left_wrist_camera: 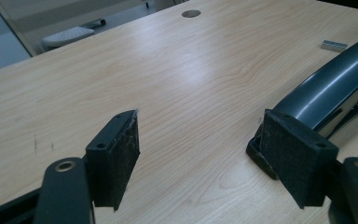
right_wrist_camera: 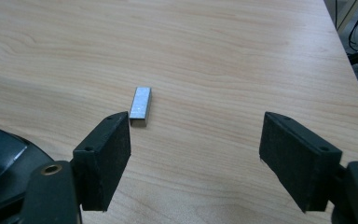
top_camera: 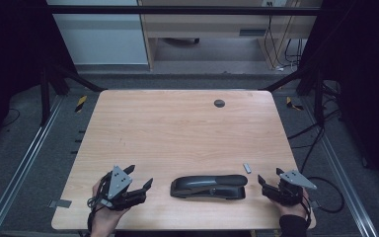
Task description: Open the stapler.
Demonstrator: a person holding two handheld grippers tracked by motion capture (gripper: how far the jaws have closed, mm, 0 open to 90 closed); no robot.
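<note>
Left tongs (top_camera: 140, 177) sit at the worktop's (top_camera: 177, 128) near-left corner, held in a hand (top_camera: 106, 210), released, nothing between the pads. Left gripper view: its right pad (left_wrist_camera: 298, 156) covers the stapler's near tip, so contact there can't be judged. Black stapler (top_camera: 209, 186) lies flat at the near middle, between the two tongs; the left gripper view cuts off its far end, the right gripper view catches just a dark corner (right_wrist_camera: 0, 163). Staple strip (top_camera: 247, 168) is a tiny blur from high up, but clear in the right gripper view (right_wrist_camera: 141, 106), just past the left pad. Right tongs (top_camera: 269, 176) are released, empty. No readable markings.
</note>
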